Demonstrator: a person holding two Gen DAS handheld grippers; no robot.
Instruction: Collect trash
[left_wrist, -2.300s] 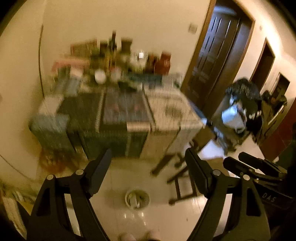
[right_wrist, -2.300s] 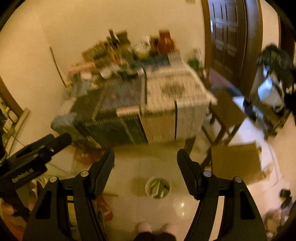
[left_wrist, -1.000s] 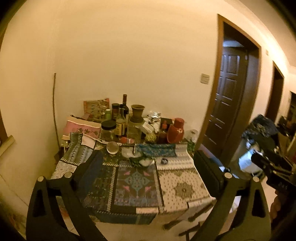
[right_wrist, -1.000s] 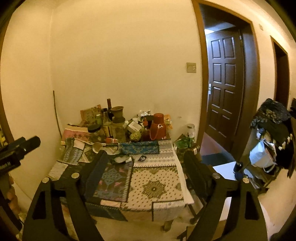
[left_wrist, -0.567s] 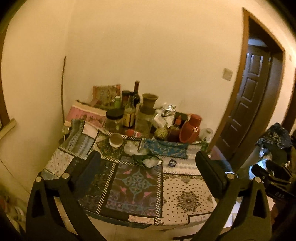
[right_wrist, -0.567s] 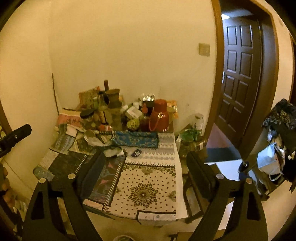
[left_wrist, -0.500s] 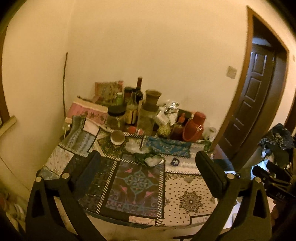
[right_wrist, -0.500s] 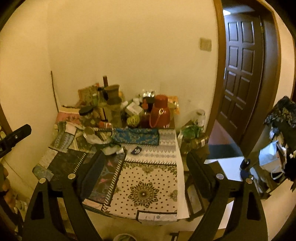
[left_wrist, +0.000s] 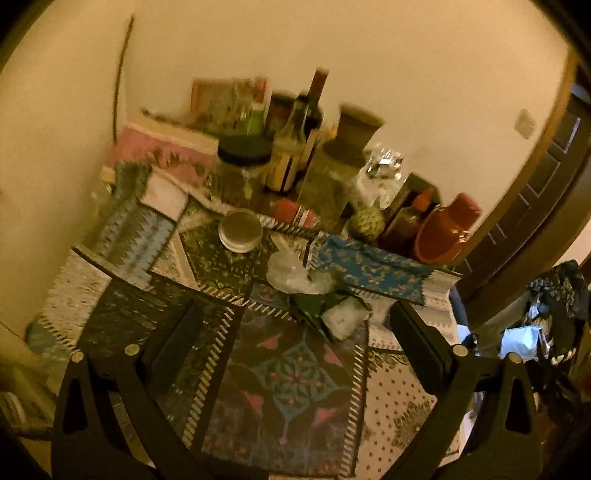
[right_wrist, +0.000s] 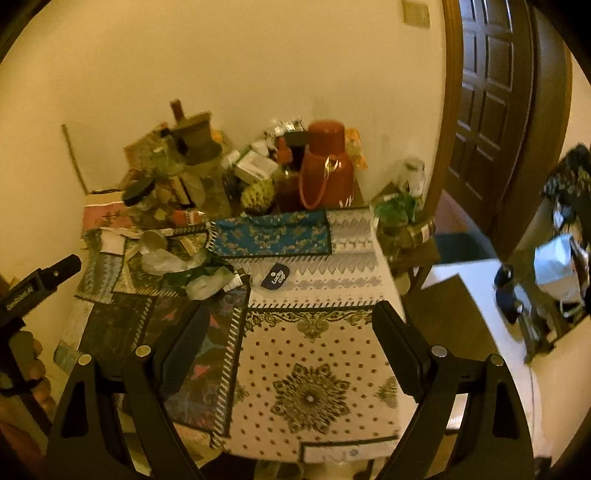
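Note:
Crumpled clear plastic, a green wrapper and a white crumpled piece lie together mid-table on the patchwork cloth. My left gripper hangs open just short of them, with nothing between its fingers. In the right wrist view the same clear plastic and white-and-green wrapper lie left of centre, with a small dark blue packet beside them. My right gripper is open over the dotted cloth, holding nothing. The left gripper's tip shows at the left edge.
Bottles and jars, a red thermos and a round white lid crowd the back of the table by the wall. A low stool with a jar stands right of the table, before a dark door. Bags hang far right.
Both grippers have come closer to the table and tilted down, so the trash pile sits nearer the fingers. Both stay open and hold nothing.

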